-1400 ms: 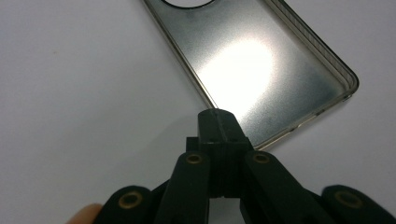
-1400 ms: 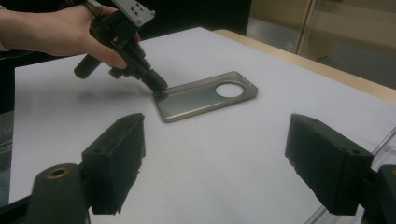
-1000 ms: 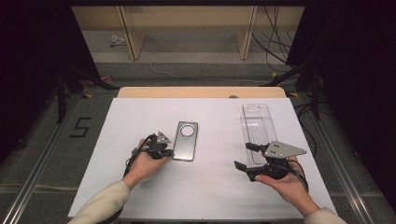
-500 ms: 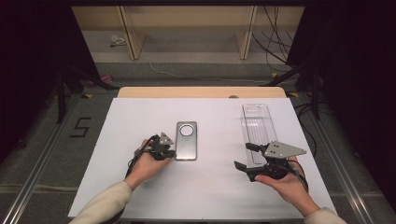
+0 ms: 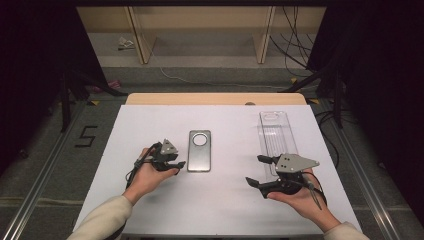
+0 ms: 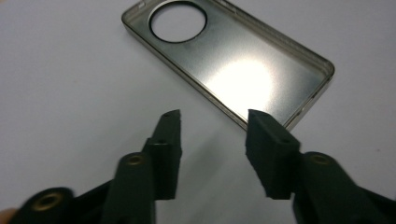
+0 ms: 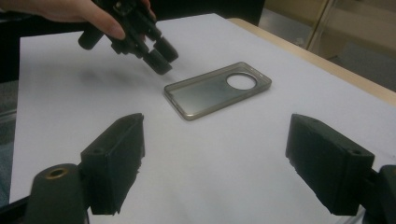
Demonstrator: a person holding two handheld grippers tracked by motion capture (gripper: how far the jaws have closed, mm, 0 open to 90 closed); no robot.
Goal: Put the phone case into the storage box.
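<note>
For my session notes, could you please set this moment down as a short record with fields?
Surface: white table top
Main item: grey phone case, lying flat, hollow side up, round camera hole at its far end
Other item: clear plastic tray, on the table's right side
Left tongs: just been opening; nothing between the jaws; tips beside the case's near left edge, not gripping it
Right tongs: wide open, empty, by the tray's near end, aimed toward the case

One sign can be read: a big black number 5 (image 5: 87, 136) is marked on the grey floor (image 5: 60, 165), to the left of the white tabletop (image 5: 225, 200). No other words or numbers can be read.
</note>
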